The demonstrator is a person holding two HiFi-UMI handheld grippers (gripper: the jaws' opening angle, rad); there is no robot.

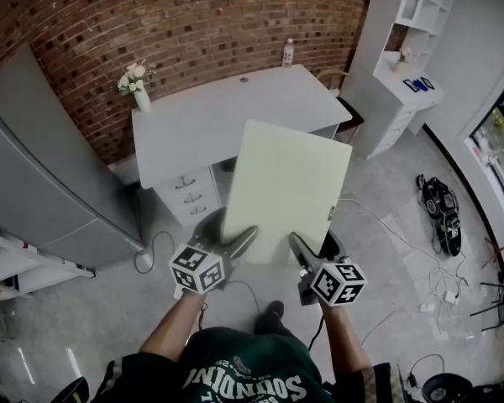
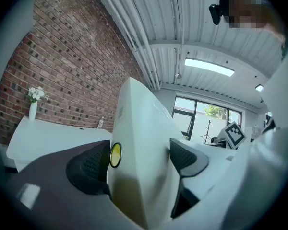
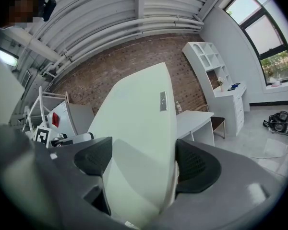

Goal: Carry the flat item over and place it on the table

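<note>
My left claw (image 1: 233,243) and right claw (image 1: 307,257) each pinch the board (image 1: 286,187) at its near edge; I'd carry it level, then lower it flat onto the worktop (image 1: 203,122).

Two grippers, the left gripper (image 1: 238,243) and the right gripper (image 1: 300,248), share one board (image 1: 286,183) between their jaws. Beyond the jaws stands one table (image 1: 227,120), carrying one vase (image 1: 141,99) and one bottle (image 1: 288,53); one shelf unit (image 1: 412,23) rises past the right jaws.
</note>
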